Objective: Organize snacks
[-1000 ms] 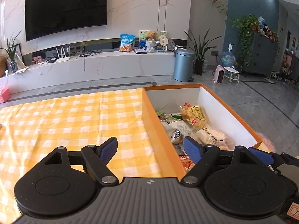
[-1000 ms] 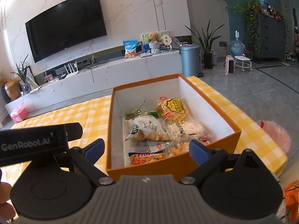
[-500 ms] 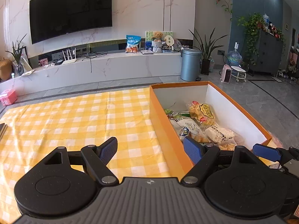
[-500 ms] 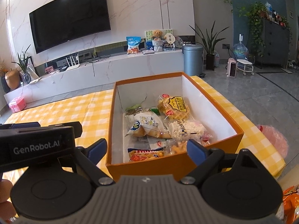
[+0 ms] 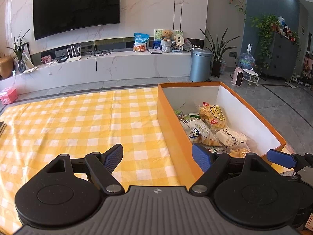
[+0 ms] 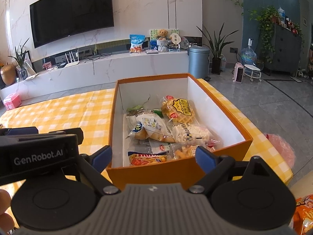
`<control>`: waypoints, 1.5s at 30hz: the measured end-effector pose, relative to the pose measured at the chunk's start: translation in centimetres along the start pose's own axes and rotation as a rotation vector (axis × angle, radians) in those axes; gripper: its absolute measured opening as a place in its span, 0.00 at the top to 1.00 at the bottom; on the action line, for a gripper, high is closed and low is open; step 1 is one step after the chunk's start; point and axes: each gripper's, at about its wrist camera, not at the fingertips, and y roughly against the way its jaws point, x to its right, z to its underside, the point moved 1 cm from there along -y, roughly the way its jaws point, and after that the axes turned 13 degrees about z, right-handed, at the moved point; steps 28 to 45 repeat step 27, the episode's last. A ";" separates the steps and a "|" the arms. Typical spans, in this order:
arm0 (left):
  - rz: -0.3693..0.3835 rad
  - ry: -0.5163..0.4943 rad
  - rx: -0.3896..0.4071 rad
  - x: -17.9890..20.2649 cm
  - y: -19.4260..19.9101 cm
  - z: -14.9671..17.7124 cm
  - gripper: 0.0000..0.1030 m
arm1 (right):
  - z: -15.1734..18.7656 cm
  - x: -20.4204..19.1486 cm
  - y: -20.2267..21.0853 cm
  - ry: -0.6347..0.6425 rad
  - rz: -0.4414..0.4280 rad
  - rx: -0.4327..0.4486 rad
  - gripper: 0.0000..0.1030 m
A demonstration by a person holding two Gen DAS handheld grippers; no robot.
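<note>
**Snacks in the box, both grippers empty**

While the orange box [image 6: 176, 168] sits mid-frame holding the snack packets [image 6: 156, 125], the right gripper [image 6: 153, 156] and left gripper [image 5: 157, 156] hover with jaws apart over the checked cloth [image 5: 78, 121].

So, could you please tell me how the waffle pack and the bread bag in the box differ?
The waffle pack is clear with a yellow label; the bread bag is mostly white. The waffle pack lies nearer the far wall, the bread bag mid-box, left of it. Both lie flat inside the orange box.
</note>
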 end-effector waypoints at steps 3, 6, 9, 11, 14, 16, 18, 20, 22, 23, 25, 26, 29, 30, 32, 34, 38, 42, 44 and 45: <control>-0.002 0.000 -0.001 -0.1 0.0 0.1 0.08 | 0.0 -0.1 0.0 0.002 -0.002 -0.004 0.14; -0.008 -0.001 -0.003 -0.1 0.0 0.2 0.08 | 0.1 -0.1 0.0 0.007 -0.001 -0.006 0.14; -0.008 0.001 -0.008 -0.2 -0.1 0.3 0.09 | 0.1 -0.3 -0.1 0.017 0.001 -0.008 0.15; -0.006 0.005 -0.009 -0.3 -0.1 0.4 0.08 | 0.1 -0.4 0.0 0.021 0.002 -0.009 0.15; -0.010 0.011 -0.008 -0.5 -0.2 0.4 0.08 | 0.1 -0.4 0.0 0.025 0.001 -0.011 0.15; -0.012 0.016 -0.006 -0.6 -0.2 0.4 0.08 | 0.1 -0.5 0.0 0.025 -0.001 -0.013 0.15; -0.011 0.015 -0.010 -0.7 -0.2 0.4 0.08 | 0.2 -0.7 0.0 0.030 0.000 -0.012 0.15; -0.012 0.019 -0.009 -0.8 -0.1 0.4 0.09 | 0.1 -0.8 -0.1 0.035 0.000 -0.011 0.15; -0.015 0.021 -0.008 -0.9 -0.1 0.4 0.08 | 0.1 -1.0 0.0 0.036 -0.002 -0.012 0.15; -0.016 0.022 -0.009 -1.1 -0.1 0.4 0.08 | 0.1 -1.1 0.0 0.037 -0.003 -0.012 0.15; -0.017 0.024 -0.009 -1.4 0.0 0.4 0.09 | 0.2 -1.3 0.1 0.040 -0.004 -0.011 0.15; -0.018 0.026 -0.009 -1.5 0.0 0.4 0.08 | 0.1 -1.3 0.0 0.042 -0.006 -0.011 0.15; -0.020 0.027 -0.010 -1.6 0.1 0.4 0.08 | 0.1 -1.4 -0.1 0.044 -0.007 -0.011 0.15; -0.020 0.027 -0.010 -1.6 0.1 0.4 0.08 | 0.1 -1.4 -0.1 0.044 -0.007 -0.011 0.15; -0.020 0.027 -0.010 -1.6 0.1 0.4 0.08 | 0.1 -1.4 -0.1 0.044 -0.007 -0.011 0.15; -0.020 0.027 -0.010 -1.6 0.1 0.4 0.08 | 0.1 -1.4 -0.1 0.044 -0.007 -0.011 0.15; -0.020 0.027 -0.010 -1.6 0.1 0.4 0.08 | 0.1 -1.4 -0.1 0.044 -0.007 -0.011 0.15; -0.020 0.027 -0.010 -1.6 0.1 0.4 0.08 | 0.1 -1.4 -0.1 0.044 -0.007 -0.011 0.15; -0.020 0.027 -0.010 -1.6 0.1 0.4 0.08 | 0.1 -1.4 -0.1 0.044 -0.007 -0.011 0.15; -0.020 0.027 -0.010 -1.6 0.1 0.4 0.08 | 0.1 -1.4 -0.1 0.044 -0.007 -0.011 0.15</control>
